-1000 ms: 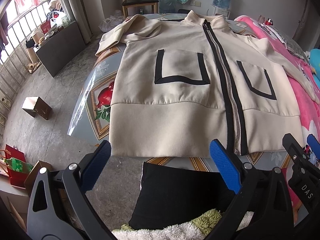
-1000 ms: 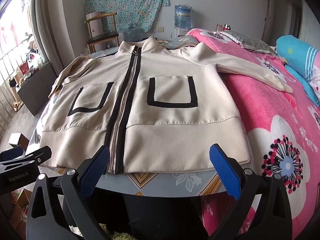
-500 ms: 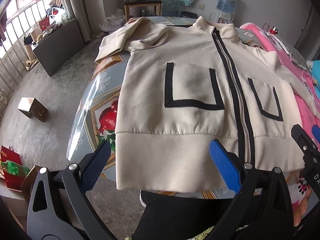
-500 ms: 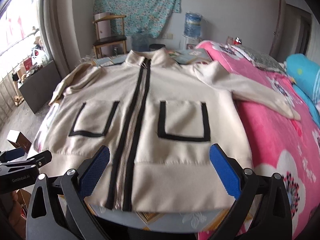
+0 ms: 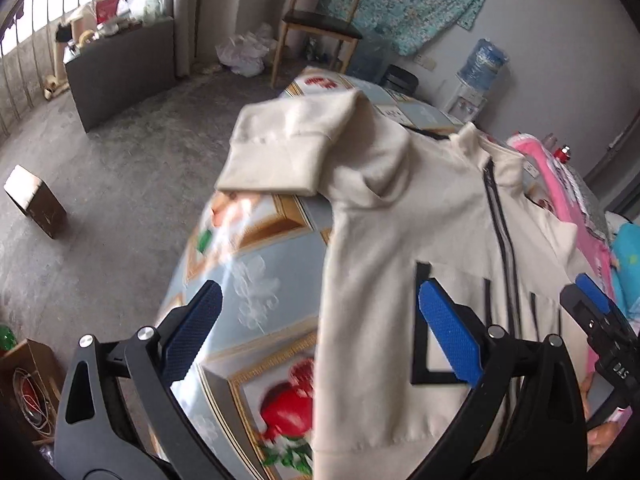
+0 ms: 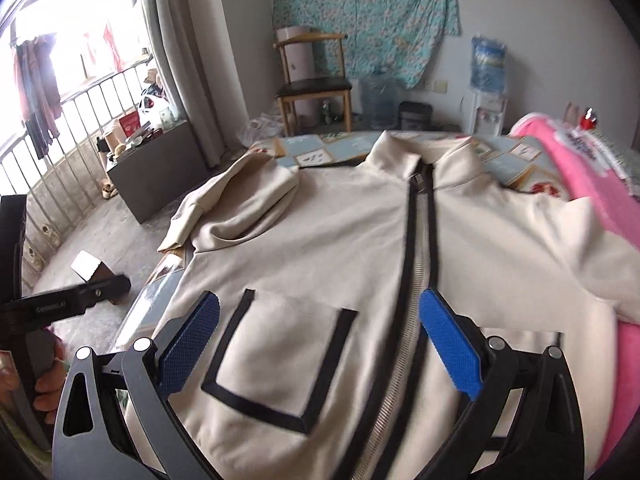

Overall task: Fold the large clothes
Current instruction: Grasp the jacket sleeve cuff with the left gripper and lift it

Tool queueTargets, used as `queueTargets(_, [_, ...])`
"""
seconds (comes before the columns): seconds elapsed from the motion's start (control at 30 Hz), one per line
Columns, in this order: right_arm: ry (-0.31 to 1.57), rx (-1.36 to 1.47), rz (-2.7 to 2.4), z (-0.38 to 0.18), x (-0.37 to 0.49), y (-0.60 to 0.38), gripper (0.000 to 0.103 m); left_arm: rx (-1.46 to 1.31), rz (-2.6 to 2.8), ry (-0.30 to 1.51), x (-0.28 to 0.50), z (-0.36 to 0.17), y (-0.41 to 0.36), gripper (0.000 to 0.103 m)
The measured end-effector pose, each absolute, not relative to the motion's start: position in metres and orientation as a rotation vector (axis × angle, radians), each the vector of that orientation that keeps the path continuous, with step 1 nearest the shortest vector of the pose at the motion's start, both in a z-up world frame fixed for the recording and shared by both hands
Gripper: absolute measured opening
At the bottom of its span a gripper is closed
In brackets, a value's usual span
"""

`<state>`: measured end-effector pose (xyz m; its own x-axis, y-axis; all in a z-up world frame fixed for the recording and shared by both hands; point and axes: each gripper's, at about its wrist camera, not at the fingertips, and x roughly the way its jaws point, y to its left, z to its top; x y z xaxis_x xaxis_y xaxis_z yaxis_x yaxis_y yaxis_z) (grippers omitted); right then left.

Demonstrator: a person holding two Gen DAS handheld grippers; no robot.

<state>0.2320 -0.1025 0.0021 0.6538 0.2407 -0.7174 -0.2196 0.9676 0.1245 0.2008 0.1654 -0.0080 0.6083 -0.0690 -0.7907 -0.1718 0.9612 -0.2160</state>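
Both claws advanced over jacket (image 6: 320,248), open.

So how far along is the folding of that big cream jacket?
Barely begun. Done: the jacket lies spread front up on the table, zipped. One sleeve is bunched near its shoulder, the other trails onto the pink blanket. In hand: nothing; the left gripper and right gripper are open above it. Left: every fold.
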Motion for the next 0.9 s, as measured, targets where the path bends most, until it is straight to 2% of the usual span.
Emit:
queueTargets(0.1, [0.908,0.041,0.286,-0.023,0.254,-0.088,0.097,-0.119,0.133,0.865,0.228,-0.015,0.168,0.096])
queueTargets(0.3, [1.013,0.049,0.317,-0.055,0.269,-0.076,0.097,0.067,0.117,0.941,0.286,-0.049,0.161,0.094])
queueTargets(0.33, [1.020,0.048,0.315,-0.058,0.273,-0.078,0.097,0.085,0.116,0.954,0.294,-0.054,0.160,0.090])
queueTargets(0.4, [1.033,0.051,0.311,-0.061,0.274,-0.083,0.097,0.107,0.111,0.993,0.306,-0.062,0.159,0.062])
queueTargets(0.43, [1.037,0.055,0.307,-0.062,0.275,-0.086,0.097,0.109,0.110,1.009,0.311,-0.066,0.159,0.057])
queueTargets(0.53, [1.043,0.068,0.295,-0.064,0.278,-0.094,0.097,0.102,0.120,1.019,0.324,-0.068,0.163,0.033])
queueTargets(0.6, [1.045,0.079,0.288,-0.065,0.280,-0.100,0.097,0.096,0.125,1.039,0.329,-0.065,0.165,0.007])
queueTargets(0.73, [1.039,0.090,0.283,-0.064,0.281,-0.111,0.097,0.068,0.127,1.023,0.321,-0.041,0.165,0.004])
queueTargets(0.9, [1.015,0.117,0.274,-0.054,0.276,-0.132,0.097,-0.125,-0.082,0.982,0.291,0.032,0.147,0.004])
